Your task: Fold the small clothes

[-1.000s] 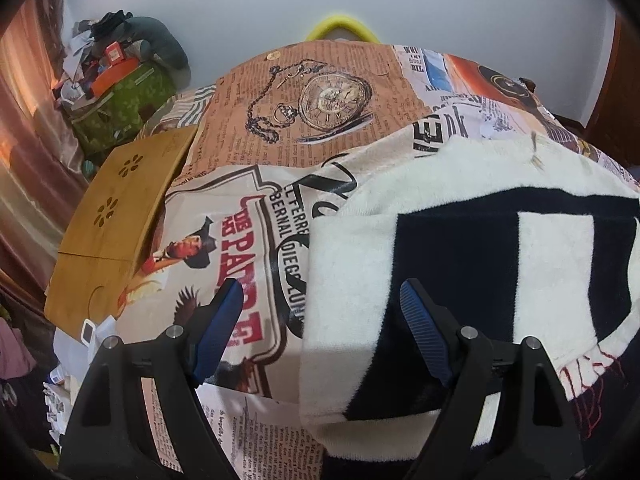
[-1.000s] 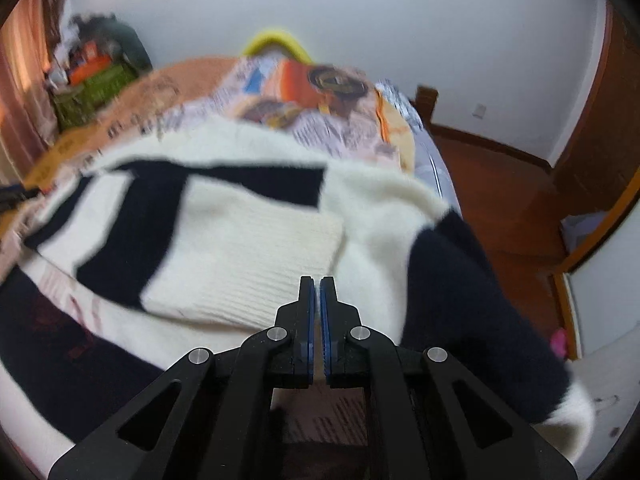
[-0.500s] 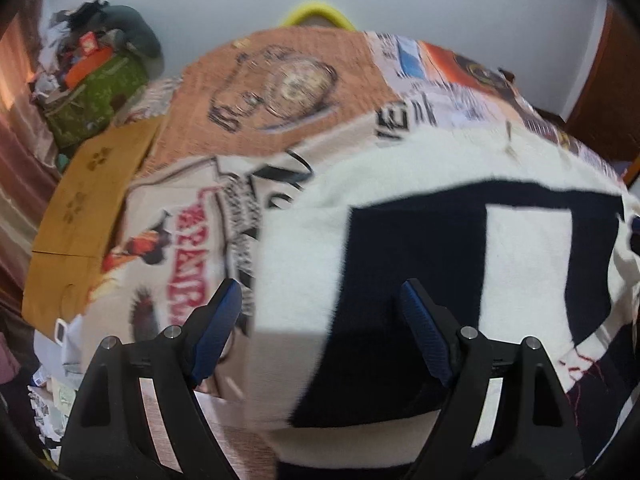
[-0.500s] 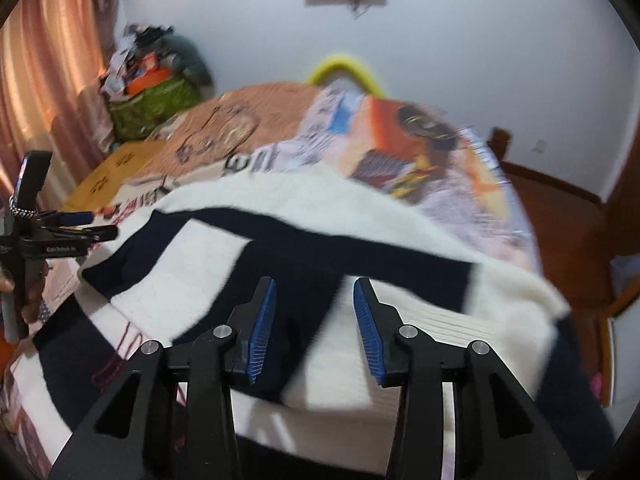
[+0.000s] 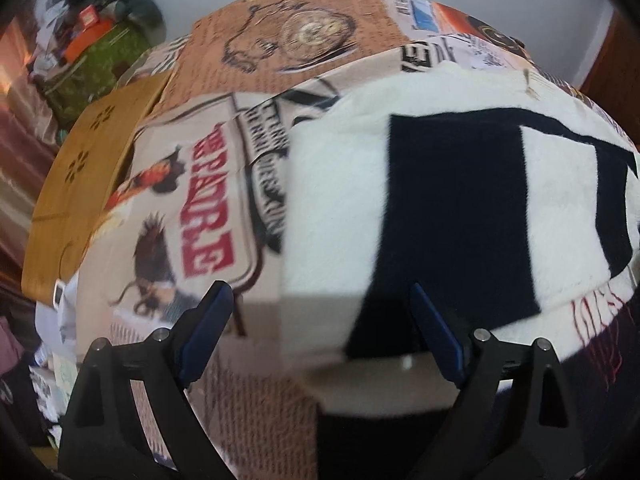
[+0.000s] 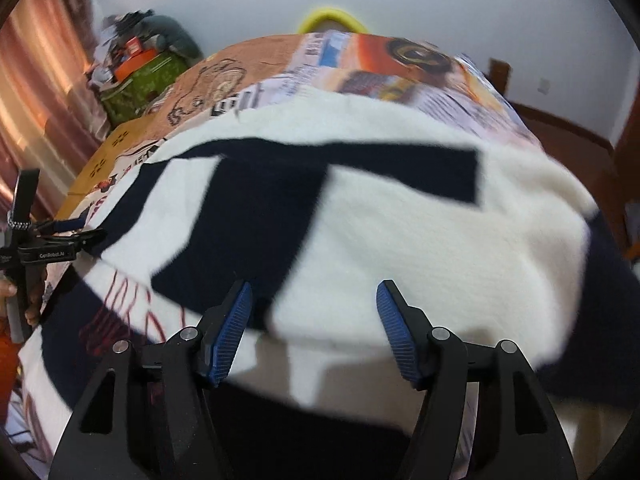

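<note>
A cream and navy fleece sweater lies spread on the printed bedspread, with a folded-over panel on top. It fills the right wrist view too. My left gripper is open and empty above the sweater's left near edge. My right gripper is open and empty above the near edge of the folded panel. The left gripper also shows at the left of the right wrist view, beside the sweater's left edge. Red stitching marks the lower navy part.
A wooden lap tray lies at the bed's left edge. A green bag with clutter stands by the curtain at the back left. A yellow rim shows behind the bed. Wooden floor and door frame lie to the right.
My right gripper was shut a second ago; it has opened wide and let go of the sweater's folded panel. The left gripper stays open and has shifted slightly over the sweater's left edge.
</note>
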